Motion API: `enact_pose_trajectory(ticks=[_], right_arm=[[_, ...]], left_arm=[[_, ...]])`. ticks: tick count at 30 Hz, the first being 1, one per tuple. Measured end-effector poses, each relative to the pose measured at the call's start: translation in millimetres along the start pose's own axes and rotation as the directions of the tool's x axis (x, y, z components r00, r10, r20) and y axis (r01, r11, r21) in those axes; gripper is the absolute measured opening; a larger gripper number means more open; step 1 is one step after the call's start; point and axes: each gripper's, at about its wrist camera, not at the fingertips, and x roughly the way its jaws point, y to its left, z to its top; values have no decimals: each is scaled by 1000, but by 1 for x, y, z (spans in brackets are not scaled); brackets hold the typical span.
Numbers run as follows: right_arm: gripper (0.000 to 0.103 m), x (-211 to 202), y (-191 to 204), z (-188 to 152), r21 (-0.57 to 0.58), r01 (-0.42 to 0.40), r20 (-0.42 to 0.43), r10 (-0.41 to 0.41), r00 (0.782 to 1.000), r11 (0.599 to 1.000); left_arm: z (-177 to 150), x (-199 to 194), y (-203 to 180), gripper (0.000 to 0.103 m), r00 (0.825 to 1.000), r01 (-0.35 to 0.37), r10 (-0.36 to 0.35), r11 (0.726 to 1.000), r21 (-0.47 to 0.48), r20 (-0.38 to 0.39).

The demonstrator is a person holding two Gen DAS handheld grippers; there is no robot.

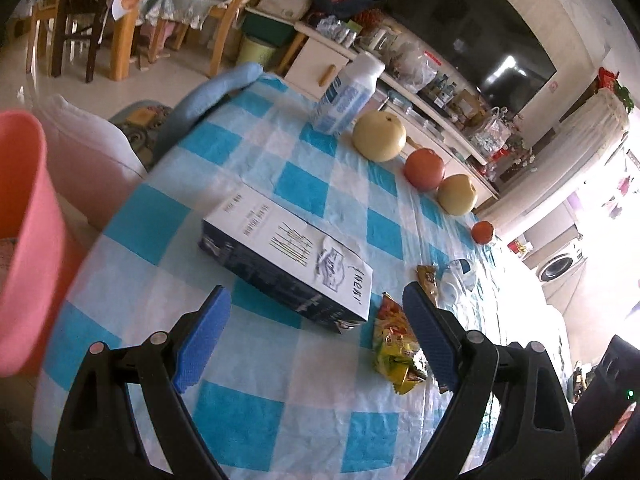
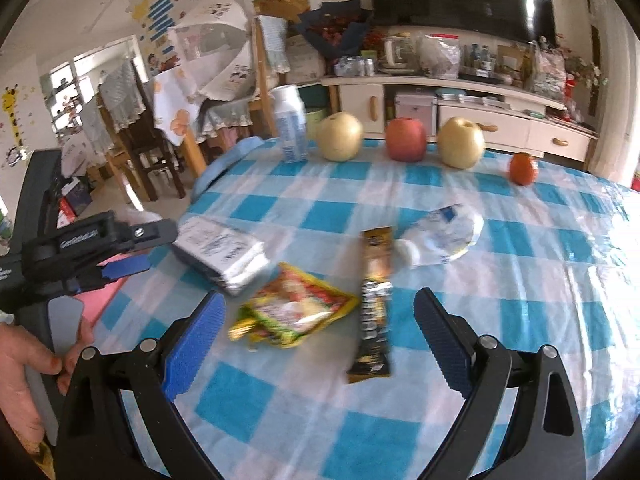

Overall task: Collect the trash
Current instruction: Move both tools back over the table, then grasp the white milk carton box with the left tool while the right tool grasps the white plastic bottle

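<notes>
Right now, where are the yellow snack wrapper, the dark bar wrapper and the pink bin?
yellow snack wrapper (image 2: 294, 310): right wrist view, middle of its printed face.
dark bar wrapper (image 2: 374, 308): right wrist view, mid-length of the strip.
pink bin (image 1: 24, 216): left wrist view, outer wall.
</notes>
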Motion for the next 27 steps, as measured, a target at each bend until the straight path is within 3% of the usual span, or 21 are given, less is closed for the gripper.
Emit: enact_pose_trajectory(ticks=[12, 20, 24, 27], right_arm=[[94, 27, -68, 3, 77, 76, -101, -68, 993, 994], [94, 47, -84, 4, 77, 74, -151, -62, 987, 994], [94, 57, -95, 8, 108, 75, -163, -57, 985, 991], [94, 66, -102, 11, 124, 75, -168, -54, 984, 989]], left_arm=[[13, 34, -11, 88, 1000, -16, 16, 1000, -11, -26], [30, 65, -27, 88, 997, -57, 59, 996, 65, -40], [32, 84, -48, 88, 987, -144, 155, 969, 199, -39], [28, 97, -66, 88, 969, -226, 247, 919, 324, -25]])
